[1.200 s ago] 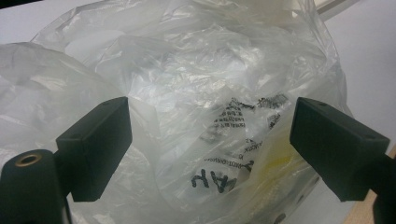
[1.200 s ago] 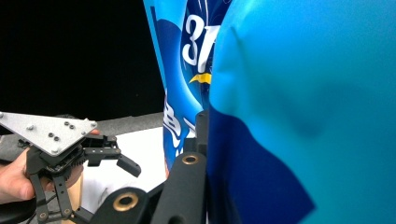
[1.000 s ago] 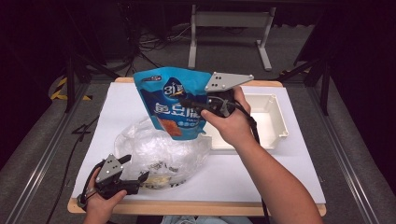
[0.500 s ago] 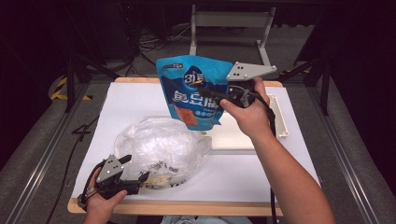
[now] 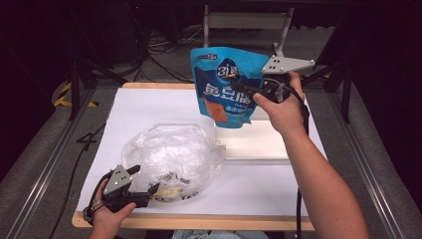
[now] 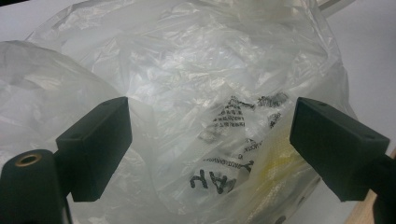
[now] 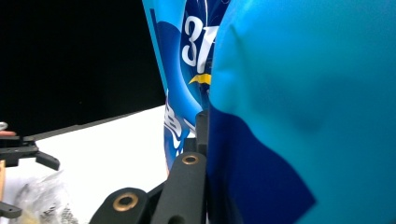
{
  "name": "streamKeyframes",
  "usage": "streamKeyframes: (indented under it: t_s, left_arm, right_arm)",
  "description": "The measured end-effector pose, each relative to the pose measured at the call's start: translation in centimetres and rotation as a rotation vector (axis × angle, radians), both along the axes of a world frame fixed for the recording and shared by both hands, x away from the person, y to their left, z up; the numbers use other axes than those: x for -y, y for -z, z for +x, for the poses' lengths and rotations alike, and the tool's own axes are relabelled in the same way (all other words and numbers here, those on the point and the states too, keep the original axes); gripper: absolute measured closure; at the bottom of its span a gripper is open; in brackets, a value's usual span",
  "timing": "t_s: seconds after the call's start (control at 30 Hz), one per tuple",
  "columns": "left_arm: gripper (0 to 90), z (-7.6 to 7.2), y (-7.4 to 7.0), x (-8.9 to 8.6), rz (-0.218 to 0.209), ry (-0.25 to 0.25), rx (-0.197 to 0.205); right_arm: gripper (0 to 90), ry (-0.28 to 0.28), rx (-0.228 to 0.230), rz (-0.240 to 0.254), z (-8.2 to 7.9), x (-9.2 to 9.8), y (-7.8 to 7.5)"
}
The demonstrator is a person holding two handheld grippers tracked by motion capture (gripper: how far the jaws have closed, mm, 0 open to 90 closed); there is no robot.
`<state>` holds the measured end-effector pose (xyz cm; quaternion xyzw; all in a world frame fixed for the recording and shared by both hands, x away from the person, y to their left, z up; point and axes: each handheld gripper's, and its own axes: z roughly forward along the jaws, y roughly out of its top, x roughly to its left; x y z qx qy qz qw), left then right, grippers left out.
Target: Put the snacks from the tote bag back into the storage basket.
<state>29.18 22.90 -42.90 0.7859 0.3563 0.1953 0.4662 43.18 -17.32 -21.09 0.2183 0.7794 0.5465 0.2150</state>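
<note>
The blue snack pouch point(image 5: 226, 84) hangs upright in the air above the white tray point(image 5: 259, 144), pinched at its edge by the closed right gripper point(image 5: 244, 89); because the grip is only on a thin part of the foil, I think the pouch could slip or swing and drop beside the tray. The left gripper point(image 5: 147, 181) stands wide open at the clear plastic bag point(image 5: 171, 154) on the white surface point(image 5: 149, 109), so the bag may shift. The pouch shows a white "31" and large Chinese characters; the black print on the bag is too crumpled to read.

Bright overhead light on the white table point(image 5: 149, 114), dark surroundings, slightly soft pictures.
</note>
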Motion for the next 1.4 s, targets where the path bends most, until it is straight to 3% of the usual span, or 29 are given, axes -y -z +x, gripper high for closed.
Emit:
streamKeyframes:
  t_s: [0.4,0.73,0.9,1.17,1.4]
  left_arm:
    - [13.8,0.0,0.0,0.0,0.003,0.0,0.0]
    - [13.8,0.1,0.1,0.0,0.002,0.0,0.0]
    - [13.8,0.1,0.1,0.0,0.004,0.0,0.001]
    - [13.8,0.1,0.1,0.0,0.003,-0.002,0.001]
    - [13.8,0.1,0.1,0.0,0.003,-0.002,0.001]
  right_arm:
    - [89.0,0.076,0.0,-0.007,1.9,3.0,0.5]
    - [88.8,0.108,0.0,-0.018,3.4,4.3,1.5]
    - [88.8,0.109,-0.006,-0.011,4.0,4.9,2.4]
    - [88.9,0.115,-0.031,-0.009,5.1,5.0,5.6]
    - [88.7,0.113,-0.033,-0.035,5.5,4.6,7.1]
